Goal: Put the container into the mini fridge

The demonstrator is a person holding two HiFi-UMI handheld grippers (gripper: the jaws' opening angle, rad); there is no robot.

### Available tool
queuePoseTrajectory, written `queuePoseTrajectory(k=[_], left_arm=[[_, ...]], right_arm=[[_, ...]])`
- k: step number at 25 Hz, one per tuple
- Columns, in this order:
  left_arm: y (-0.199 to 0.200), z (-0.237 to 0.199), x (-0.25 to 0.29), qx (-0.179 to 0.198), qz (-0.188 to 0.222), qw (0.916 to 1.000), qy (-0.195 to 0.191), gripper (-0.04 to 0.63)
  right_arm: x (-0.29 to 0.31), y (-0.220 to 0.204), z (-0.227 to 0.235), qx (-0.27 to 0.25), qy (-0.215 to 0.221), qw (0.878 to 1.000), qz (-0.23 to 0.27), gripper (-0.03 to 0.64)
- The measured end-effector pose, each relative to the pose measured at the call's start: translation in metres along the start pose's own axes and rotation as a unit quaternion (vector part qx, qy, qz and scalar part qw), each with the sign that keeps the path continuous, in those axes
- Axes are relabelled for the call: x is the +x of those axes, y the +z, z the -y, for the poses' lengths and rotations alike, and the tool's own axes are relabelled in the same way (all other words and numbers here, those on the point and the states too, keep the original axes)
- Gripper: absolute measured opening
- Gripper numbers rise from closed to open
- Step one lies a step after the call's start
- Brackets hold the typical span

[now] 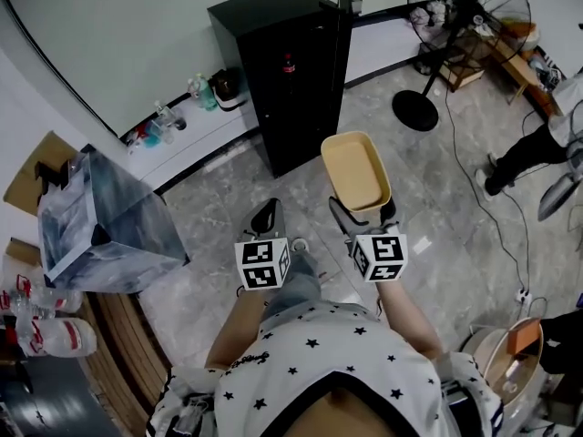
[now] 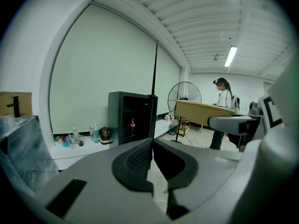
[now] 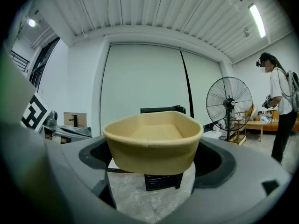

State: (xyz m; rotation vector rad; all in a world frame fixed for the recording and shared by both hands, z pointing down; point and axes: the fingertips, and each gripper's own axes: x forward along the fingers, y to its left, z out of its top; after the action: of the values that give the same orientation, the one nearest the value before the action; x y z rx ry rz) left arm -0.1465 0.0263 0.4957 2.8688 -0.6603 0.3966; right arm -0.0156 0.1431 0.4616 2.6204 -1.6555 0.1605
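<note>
A tan, empty container (image 1: 356,171) hangs in the air, held level by my right gripper (image 1: 364,215), whose jaws are shut on its near end. In the right gripper view the container (image 3: 153,142) fills the middle, and the mini fridge (image 3: 162,181) shows behind and below it. The black mini fridge (image 1: 280,71) stands ahead against the wall with its door (image 1: 344,35) swung open and a red-capped bottle (image 1: 289,64) inside. My left gripper (image 1: 265,218) hovers shut and empty to the container's left, its jaws (image 2: 150,164) pressed together.
A low white ledge with bottles and cups (image 1: 173,121) runs left of the fridge. A plastic-wrapped box (image 1: 100,221) sits at the left. A standing fan (image 1: 463,21) and cable (image 1: 474,167) are at the right, with a person (image 1: 537,144) nearby. The floor is grey marble tile.
</note>
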Motion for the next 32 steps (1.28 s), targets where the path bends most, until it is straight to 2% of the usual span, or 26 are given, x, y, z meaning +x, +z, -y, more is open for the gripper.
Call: queuePoseTrajectory(k=[15,32], left_arm=[[0.061,-0.034,0.138,0.006,-0.008,0.9997,-0.024,0.014],[0.097,-0.116,0.246,0.003,-0.010,0.9999,-0.013,0.014]], right_arm=[[0.136,0.033,0.059,0.001,-0.022,1.000,-0.005,0.515],[0.276,0.044,0.069,-0.008,-0.011,1.000,-0.012,0.515]])
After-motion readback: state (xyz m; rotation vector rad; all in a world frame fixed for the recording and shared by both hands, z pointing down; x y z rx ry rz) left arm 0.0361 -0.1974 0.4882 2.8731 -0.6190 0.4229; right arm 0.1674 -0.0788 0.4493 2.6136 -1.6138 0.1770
